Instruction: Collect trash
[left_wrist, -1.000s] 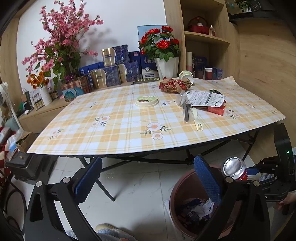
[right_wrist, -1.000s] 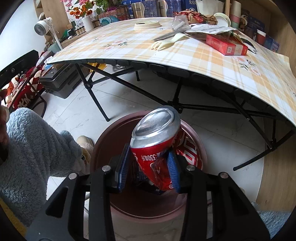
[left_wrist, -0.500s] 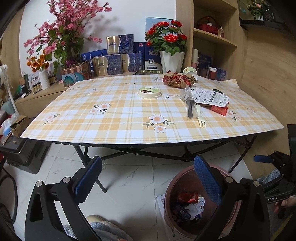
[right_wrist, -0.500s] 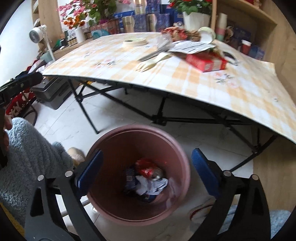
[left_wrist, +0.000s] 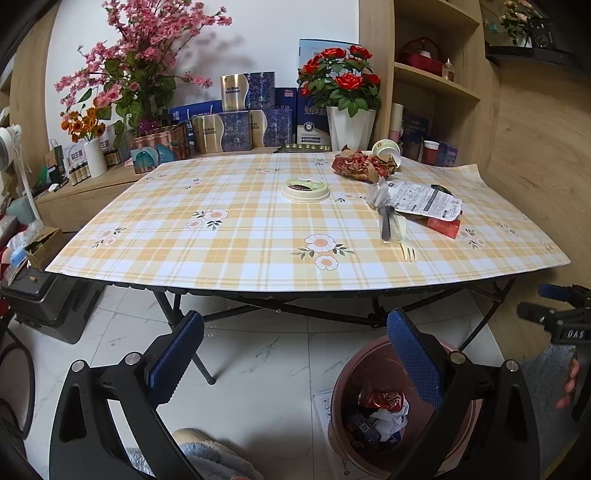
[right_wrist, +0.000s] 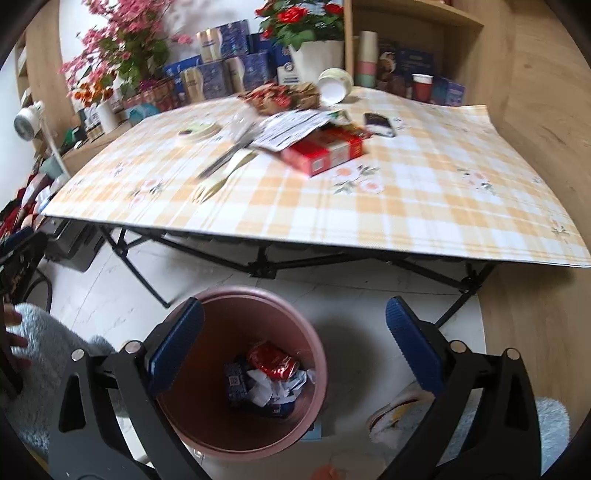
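Observation:
A pink trash bin (right_wrist: 317, 354) stands on the floor by the table; a red can (right_wrist: 271, 363) lies inside on crumpled paper. The bin also shows in the left wrist view (left_wrist: 341, 384). My right gripper (right_wrist: 293, 347) is open and empty above the bin. My left gripper (left_wrist: 295, 354) is open and empty over the floor, left of the bin. On the table lie a red box (right_wrist: 325, 151), a printed sheet (left_wrist: 424, 197), a plastic fork (left_wrist: 404, 240), a round lid (left_wrist: 306, 189), a crumpled red wrapper (left_wrist: 360, 166) and a tipped paper cup (right_wrist: 334, 86).
The plaid-covered folding table (left_wrist: 240, 236) has black cross legs (left_wrist: 258, 306) underneath. Flower vases and boxes line the back. Wooden shelves (left_wrist: 436, 77) stand at the right. A black case (left_wrist: 40, 299) sits on the floor at the left. My slippers show near the bin.
My right gripper opened and the red can dropped into the bin. Both grippers have since risen and tilted up toward the table.

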